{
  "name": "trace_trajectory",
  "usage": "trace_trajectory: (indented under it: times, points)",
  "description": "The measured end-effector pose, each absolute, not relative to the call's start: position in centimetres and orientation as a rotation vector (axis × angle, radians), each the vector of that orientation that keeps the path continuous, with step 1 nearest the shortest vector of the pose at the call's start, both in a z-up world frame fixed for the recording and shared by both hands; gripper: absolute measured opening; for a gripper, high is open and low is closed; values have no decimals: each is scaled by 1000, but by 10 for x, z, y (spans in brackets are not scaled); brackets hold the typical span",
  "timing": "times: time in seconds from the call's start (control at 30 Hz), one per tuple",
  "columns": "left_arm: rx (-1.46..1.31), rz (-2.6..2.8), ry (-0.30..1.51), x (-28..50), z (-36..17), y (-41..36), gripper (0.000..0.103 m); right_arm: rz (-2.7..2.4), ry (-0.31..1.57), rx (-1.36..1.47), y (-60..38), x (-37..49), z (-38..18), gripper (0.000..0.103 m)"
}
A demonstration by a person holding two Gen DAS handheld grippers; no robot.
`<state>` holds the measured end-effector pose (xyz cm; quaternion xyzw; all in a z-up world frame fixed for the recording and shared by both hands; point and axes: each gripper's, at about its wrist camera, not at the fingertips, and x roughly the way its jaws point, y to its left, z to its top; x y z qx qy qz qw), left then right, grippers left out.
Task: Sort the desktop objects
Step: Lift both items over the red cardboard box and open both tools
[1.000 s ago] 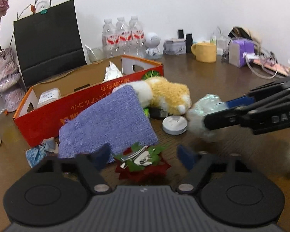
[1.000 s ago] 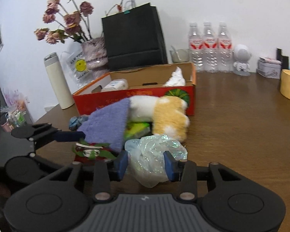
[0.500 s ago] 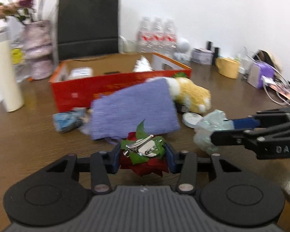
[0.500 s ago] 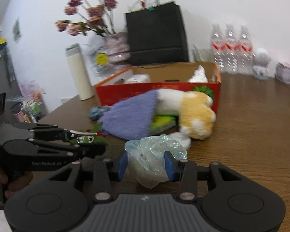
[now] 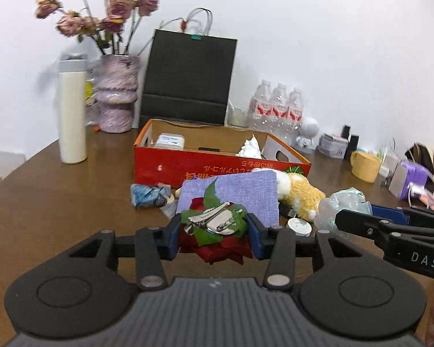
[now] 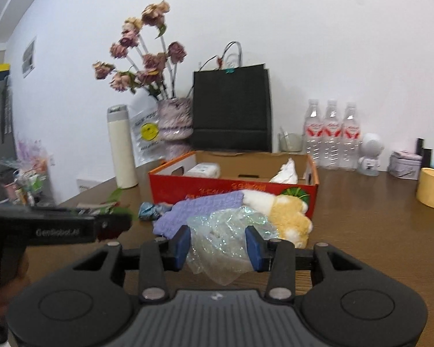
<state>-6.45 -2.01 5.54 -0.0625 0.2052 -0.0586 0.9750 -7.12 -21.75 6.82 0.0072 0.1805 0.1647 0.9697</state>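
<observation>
My left gripper (image 5: 214,238) is shut on a red fabric flower with green leaves and a metal hair clip (image 5: 214,225), held just above the table. My right gripper (image 6: 218,244) is shut on a crumpled clear iridescent plastic wrapper (image 6: 225,240). Seen from the left wrist, the right gripper (image 5: 358,215) comes in from the right with the wrapper (image 5: 341,205). Beyond lie a purple cloth (image 5: 240,193), a yellow and white plush toy (image 5: 301,193) and a red cardboard box (image 5: 193,167) holding a white packet and tissue.
A crumpled blue wrapper (image 5: 147,196) and a round white disc (image 5: 299,227) lie near the cloth. At the back stand a white flask (image 5: 71,112), a vase of dried roses (image 5: 115,92), a black paper bag (image 5: 188,78), three water bottles (image 5: 277,110) and a yellow mug (image 5: 364,166).
My left gripper closed on the red flower with the clip and lifted it, rolling level. My right gripper rose with the plastic wrapper still in it.
</observation>
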Motion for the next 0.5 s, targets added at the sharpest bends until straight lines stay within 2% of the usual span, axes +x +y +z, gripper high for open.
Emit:
trace_trajectory:
  times: [0.27, 0.5]
  points:
    - [-126, -28, 287, -106, 63, -17, 47, 338, 275, -5, -208, -107, 77, 38]
    - [-131, -35, 269, -115, 64, -19, 48, 359, 225, -18, -205, -118, 87, 38]
